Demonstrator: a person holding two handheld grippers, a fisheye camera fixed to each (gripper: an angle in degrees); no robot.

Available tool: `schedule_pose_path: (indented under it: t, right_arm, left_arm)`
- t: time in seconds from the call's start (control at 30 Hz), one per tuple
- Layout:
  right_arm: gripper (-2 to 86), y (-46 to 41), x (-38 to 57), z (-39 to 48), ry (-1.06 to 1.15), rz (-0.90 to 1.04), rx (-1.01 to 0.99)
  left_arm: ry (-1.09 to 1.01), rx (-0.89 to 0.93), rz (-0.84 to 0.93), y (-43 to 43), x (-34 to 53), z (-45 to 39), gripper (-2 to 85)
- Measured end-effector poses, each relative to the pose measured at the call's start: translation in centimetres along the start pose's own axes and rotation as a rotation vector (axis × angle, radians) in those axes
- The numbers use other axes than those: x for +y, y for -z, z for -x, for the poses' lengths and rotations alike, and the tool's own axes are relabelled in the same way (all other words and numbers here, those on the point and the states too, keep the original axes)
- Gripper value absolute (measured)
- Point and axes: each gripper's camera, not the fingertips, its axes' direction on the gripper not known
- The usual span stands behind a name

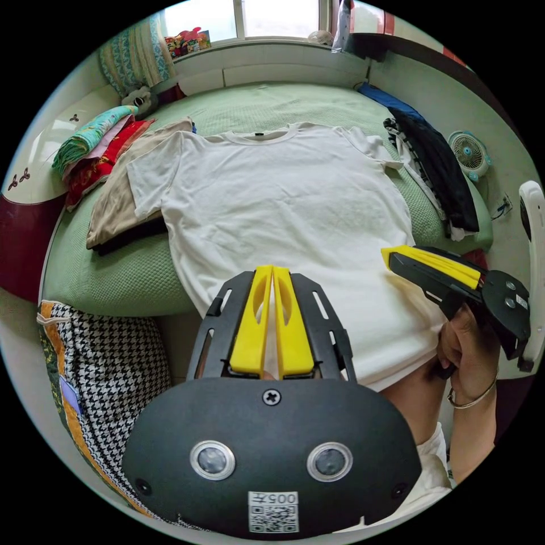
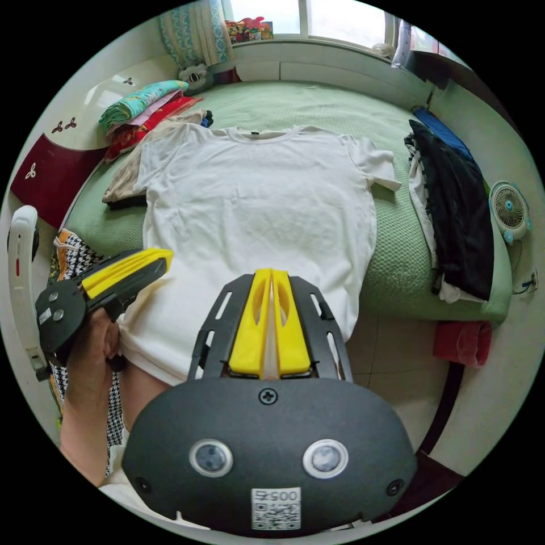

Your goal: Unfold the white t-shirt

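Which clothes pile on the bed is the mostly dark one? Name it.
The pile of dark clothes along the bed's edge beside the small fan. The stack across the white t-shirt is teal, pink and red.

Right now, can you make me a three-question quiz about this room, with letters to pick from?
1. Where does the white t-shirt lie?
A. Spread flat on the green bed
B. Hanging at the window
C. On the floor

2. What colour are the jaws of each claw?
A. Red
B. Yellow
C. Blue

3. How do the jaws of the left claw and the right claw stand?
A. Both wide open
B. One open, one closed
C. Both closed together

Answers:
1. A, since the shirt lies opened out on the bed with both sleeves spread and its hem hanging over the near edge.
2. B, since both views show yellow jaws on black frames.
3. C, since in each view the two jaws sit side by side with just a thin slit between, and whether cloth is pinched there cannot be told.
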Motion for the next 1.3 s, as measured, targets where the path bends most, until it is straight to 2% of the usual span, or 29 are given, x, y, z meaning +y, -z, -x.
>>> schedule_pose_path:
  t: [1.3]
  right_arm:
    - [-1.0,-3.8,-2.7,2.3,0.025,0.003,0.016]
  left_arm:
    - [0.027,0.013,-0.026,4.0,1.3,5.9,-0.6]
